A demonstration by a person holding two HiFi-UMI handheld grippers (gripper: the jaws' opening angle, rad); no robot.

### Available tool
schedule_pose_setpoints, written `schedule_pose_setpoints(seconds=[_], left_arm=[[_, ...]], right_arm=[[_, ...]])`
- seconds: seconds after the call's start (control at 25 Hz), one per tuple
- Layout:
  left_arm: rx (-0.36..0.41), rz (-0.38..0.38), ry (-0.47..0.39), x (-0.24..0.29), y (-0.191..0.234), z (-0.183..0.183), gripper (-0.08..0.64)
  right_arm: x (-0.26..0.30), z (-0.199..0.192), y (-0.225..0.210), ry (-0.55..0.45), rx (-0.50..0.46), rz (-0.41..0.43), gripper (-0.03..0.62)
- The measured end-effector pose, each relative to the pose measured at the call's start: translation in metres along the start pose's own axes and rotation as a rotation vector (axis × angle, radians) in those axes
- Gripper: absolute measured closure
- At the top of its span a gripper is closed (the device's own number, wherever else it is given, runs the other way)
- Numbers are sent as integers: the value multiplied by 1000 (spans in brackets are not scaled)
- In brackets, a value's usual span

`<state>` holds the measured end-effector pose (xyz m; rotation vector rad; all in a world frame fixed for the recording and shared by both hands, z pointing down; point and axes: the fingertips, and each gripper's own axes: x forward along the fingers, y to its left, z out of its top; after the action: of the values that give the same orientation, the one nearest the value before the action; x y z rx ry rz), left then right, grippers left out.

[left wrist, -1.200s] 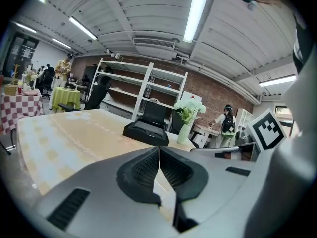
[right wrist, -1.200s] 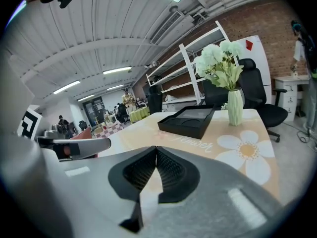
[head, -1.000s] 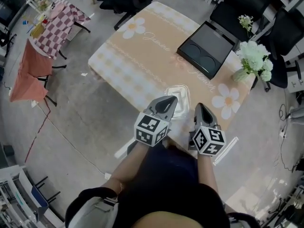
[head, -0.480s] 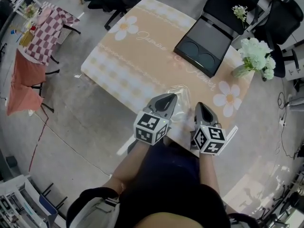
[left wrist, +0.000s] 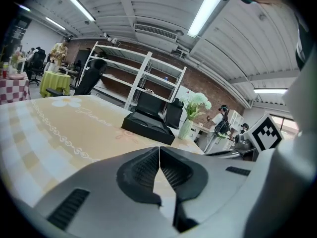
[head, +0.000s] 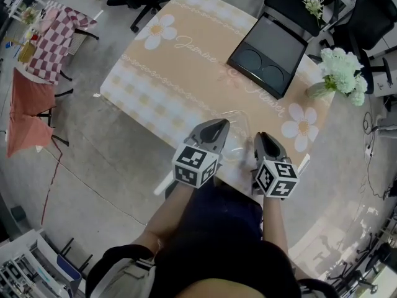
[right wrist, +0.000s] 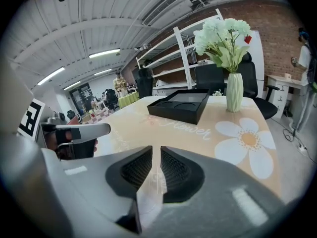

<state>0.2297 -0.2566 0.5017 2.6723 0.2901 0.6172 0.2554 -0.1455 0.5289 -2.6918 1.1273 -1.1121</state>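
Two jaws of the left gripper [left wrist: 159,150] meet at their tips and hold nothing. The jaws of the right gripper [right wrist: 156,150] stand a narrow slit apart and grip nothing. Both grippers hang over the near edge of the table [head: 180,79]. A clear plastic container [head: 234,123] lies on it just ahead, at 12 o'clock, between them. A black tray [head: 268,56] sits farther off at 12 o'clock, a vase of flowers [head: 338,73] at 2 o'clock.

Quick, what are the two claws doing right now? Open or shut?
Left claw: shut, jaws touching, nothing between them.
Right claw: open just a crack, holding nothing I can make out.
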Motion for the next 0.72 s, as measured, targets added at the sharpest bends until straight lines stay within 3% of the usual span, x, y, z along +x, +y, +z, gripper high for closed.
schedule_pose_setpoints(seconds=[0.2,0.72], left_arm=[[-17,14,11,3,11,-2,548],[-61,45,40,9,30,-12,548]], right_arm=[[10,-7,0,50,3,18,507],[33,-21,-3,166,-31,44,505]])
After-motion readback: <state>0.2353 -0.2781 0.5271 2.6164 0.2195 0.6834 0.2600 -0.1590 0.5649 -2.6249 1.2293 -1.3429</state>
